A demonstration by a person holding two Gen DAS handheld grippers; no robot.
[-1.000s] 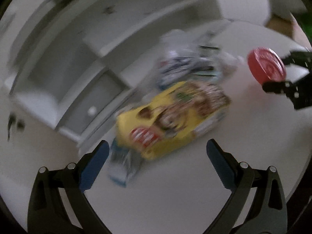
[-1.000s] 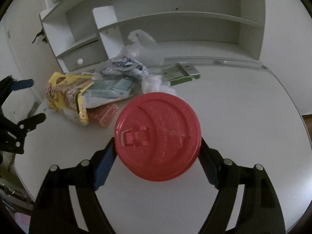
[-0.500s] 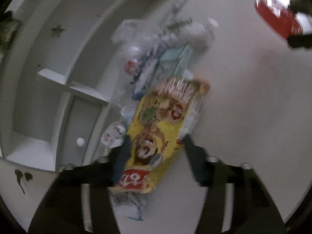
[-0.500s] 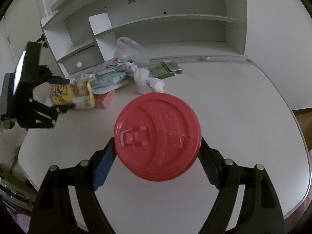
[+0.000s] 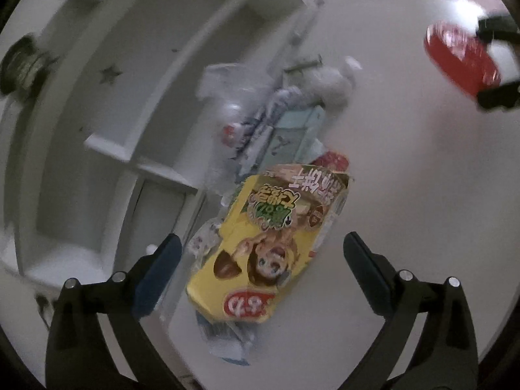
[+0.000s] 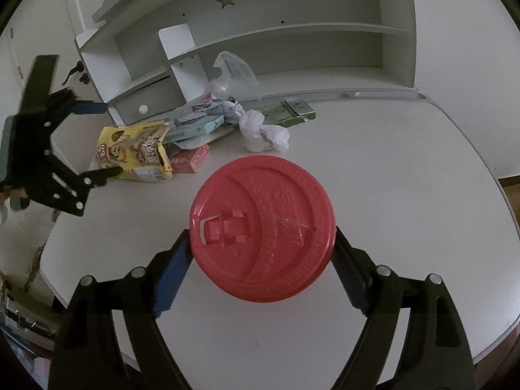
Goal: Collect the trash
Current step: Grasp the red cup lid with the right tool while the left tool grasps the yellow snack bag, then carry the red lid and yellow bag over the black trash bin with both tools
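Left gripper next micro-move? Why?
Probably ease forward and down over the yellow bag, then close. The left gripper has just been opening; its jaws stand wide, the bag's near end lies between them, and the pads do not touch it. The right gripper is shut on the red lid, so the bag falls to the left.

The left wrist view looks steeply down, close over the yellow printed snack bag (image 5: pixel 273 247) near the white table's (image 5: pixel 406 169) left edge. The right wrist view faces the white shelf unit (image 6: pixel 260 42) at the table's back edge. Both share the bag (image 6: pixel 136 152) and table (image 6: pixel 373 162).
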